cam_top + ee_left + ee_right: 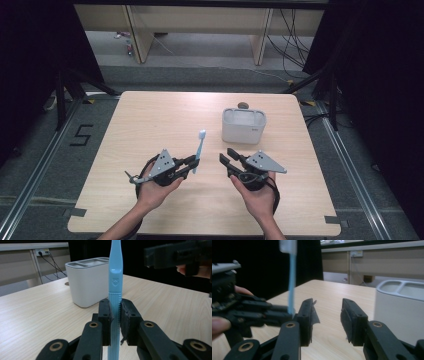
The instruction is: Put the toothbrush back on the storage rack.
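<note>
My left gripper is shut on a light blue toothbrush, held upright by the lower handle with the white bristle head on top. In the left gripper view the handle is pinched between the two black pads. My right gripper stands open a short way to the right, nothing between its pads. Its view shows the toothbrush and the left gripper close at the left. A white compartmented holder stands beyond, at the table's back right.
The light wooden table has black curtains at both sides and a grey floor around it. A small round dark thing sits just behind the holder. Desks and cables stand beyond the far edge.
</note>
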The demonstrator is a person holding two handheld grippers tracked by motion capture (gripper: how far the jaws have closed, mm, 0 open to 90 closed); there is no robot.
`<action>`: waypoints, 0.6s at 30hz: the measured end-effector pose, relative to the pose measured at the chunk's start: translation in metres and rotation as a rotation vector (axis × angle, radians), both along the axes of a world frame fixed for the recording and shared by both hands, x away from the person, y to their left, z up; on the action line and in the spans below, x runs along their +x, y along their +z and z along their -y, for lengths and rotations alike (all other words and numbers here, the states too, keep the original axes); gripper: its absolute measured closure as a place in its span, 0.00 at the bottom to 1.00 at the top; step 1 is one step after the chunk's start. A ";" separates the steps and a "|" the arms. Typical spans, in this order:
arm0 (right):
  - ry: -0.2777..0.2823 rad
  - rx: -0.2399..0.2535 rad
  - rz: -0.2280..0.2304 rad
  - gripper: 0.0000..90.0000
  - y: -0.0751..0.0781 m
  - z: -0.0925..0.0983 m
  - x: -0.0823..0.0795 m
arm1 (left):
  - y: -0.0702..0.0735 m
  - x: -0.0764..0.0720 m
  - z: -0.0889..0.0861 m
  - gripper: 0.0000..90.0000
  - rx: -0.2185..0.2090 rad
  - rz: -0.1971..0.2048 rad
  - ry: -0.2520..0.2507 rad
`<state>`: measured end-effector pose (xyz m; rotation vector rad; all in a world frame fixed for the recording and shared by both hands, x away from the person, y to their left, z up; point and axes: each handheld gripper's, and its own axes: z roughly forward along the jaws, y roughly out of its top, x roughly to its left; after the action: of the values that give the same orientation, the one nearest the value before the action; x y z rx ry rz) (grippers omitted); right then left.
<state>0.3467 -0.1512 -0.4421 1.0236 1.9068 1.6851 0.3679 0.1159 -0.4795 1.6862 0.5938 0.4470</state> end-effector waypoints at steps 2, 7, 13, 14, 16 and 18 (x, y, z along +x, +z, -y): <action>0.008 -0.023 0.025 0.71 0.002 -0.003 0.003 | 0.000 0.000 0.005 0.88 0.011 -0.003 -0.010; 0.059 0.002 0.011 0.72 0.007 -0.018 0.007 | -0.001 0.001 0.014 0.88 0.020 -0.004 -0.021; 0.055 0.023 -0.004 0.75 0.005 -0.022 0.011 | 0.000 0.000 0.021 0.87 0.028 -0.010 -0.027; 0.057 0.027 -0.006 0.77 0.005 -0.022 0.011 | 0.000 -0.001 0.023 0.87 0.031 -0.012 -0.029; 0.051 0.021 -0.007 0.78 0.006 -0.022 0.012 | 0.000 0.000 0.025 0.87 0.019 -0.008 -0.036; 0.059 0.020 -0.015 0.82 0.006 -0.024 0.013 | 0.001 -0.001 0.026 0.87 0.035 -0.016 -0.028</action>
<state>0.3596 -0.1273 -0.4365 0.9990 1.9517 1.7368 0.3673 0.0901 -0.4788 1.7309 0.5760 0.4262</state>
